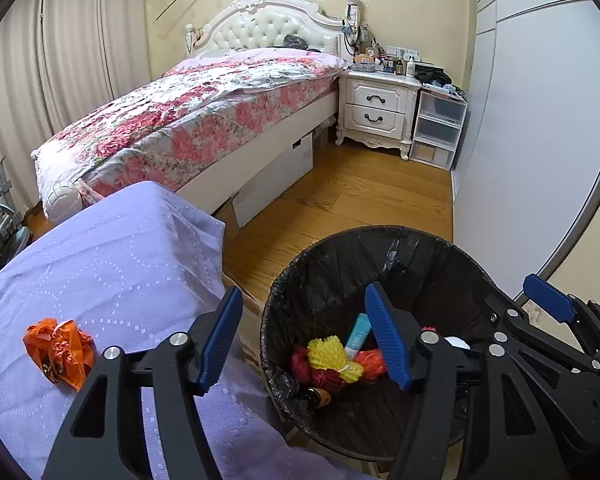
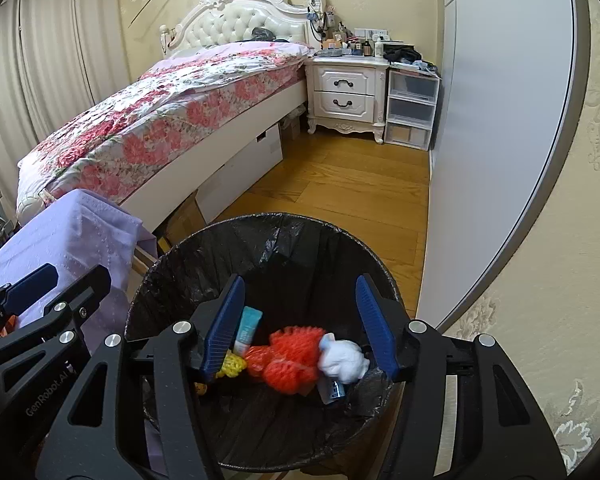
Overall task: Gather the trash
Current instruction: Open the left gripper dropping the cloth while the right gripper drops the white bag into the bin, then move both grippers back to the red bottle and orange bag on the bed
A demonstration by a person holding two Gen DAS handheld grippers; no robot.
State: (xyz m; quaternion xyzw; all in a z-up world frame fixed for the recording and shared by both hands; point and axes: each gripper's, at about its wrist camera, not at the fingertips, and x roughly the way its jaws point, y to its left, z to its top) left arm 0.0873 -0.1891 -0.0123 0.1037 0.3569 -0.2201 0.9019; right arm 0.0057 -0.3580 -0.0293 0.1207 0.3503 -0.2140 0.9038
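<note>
Through the left wrist camera, the left hand-held gripper (image 1: 306,336) stands with its blue pads apart and nothing pressed between them. It straddles the near-left rim of the trash bin (image 1: 284,280), a round bin lined with a black bag: the left pad hangs over the lilac-covered tabletop (image 1: 112,264), the right pad over the bin's mouth. Down in the bin lie a yellow net (image 1: 332,354), a light blue tube (image 1: 358,334), an orange net (image 1: 374,362) and a dark red crumpled piece (image 1: 304,366), all below and between the pads but apart from them. A crumpled orange plastic bag (image 1: 58,348) lies on the tabletop, well to the left of the left pad and outside the bin. The right hand-held gripper (image 1: 548,300) shows at the right edge, over the bin's far side

Through the right wrist camera, the right hand-held gripper (image 2: 300,324) also has its pads spread, with nothing clamped. It hangs over the open trash bin (image 2: 172,272). Between and below the pads lie the orange net (image 2: 292,360), a white crumpled wad (image 2: 344,360) just to its right, the light blue tube (image 2: 248,328) near the left pad and a bit of the yellow net (image 2: 232,366). The left hand-held gripper (image 2: 40,284) sits at the left edge, above the lilac tabletop (image 2: 80,232). Behind the bin run a wooden floor (image 2: 340,184) and a bed (image 2: 148,120) with a floral cover
</note>
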